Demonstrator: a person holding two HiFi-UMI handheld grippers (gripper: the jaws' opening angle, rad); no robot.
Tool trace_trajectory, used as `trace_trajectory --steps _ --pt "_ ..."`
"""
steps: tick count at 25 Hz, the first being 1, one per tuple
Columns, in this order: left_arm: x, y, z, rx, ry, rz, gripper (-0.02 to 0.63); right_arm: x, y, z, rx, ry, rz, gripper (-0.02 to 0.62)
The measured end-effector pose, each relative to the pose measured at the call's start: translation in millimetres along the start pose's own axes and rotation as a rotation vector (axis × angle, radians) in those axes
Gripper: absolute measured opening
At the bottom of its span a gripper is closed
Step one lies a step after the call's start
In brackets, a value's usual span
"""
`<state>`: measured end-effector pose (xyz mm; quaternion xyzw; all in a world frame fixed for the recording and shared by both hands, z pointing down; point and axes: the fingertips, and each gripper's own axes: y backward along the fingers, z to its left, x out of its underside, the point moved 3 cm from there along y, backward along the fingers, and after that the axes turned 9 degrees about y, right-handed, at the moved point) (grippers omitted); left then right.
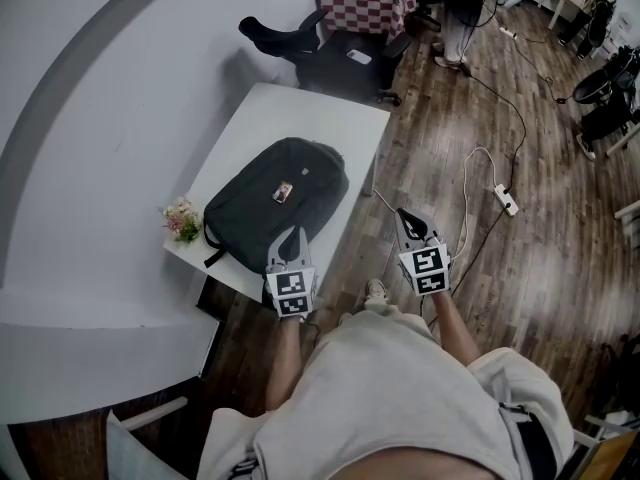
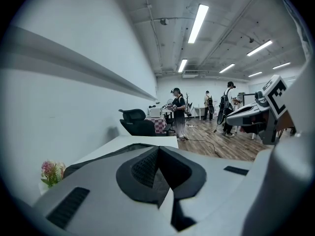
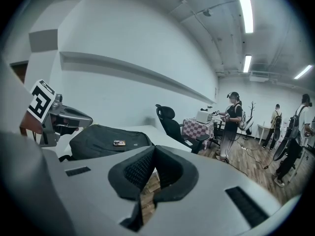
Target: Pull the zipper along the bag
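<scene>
A black backpack (image 1: pixel 277 204) lies on the white table (image 1: pixel 300 108), its zipper not yet taken, as the left gripper (image 1: pixel 291 234) hovers by its near edge and the right gripper (image 1: pixel 405 217) off the table, both clenched empty.

The left tool (image 2: pixel 158 154), jaws together and empty, points across the white table (image 2: pixel 140 141).

Bag (image 1: pixel 275 203) lies on table (image 1: pixel 300 113) (flowers (image 1: pixel 183 218) just left of it)
</scene>
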<state>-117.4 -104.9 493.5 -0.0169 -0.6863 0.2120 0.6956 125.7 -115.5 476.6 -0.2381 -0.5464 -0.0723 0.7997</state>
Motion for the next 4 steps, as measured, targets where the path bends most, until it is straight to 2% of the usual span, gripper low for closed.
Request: trace_trajectory --steps 4 --pt "2.1 -0.4 -1.2 -0.003 -0.001 0.0 0.025 2.5 0.6 2.1 -0.015 -0.006 0.007 0.013"
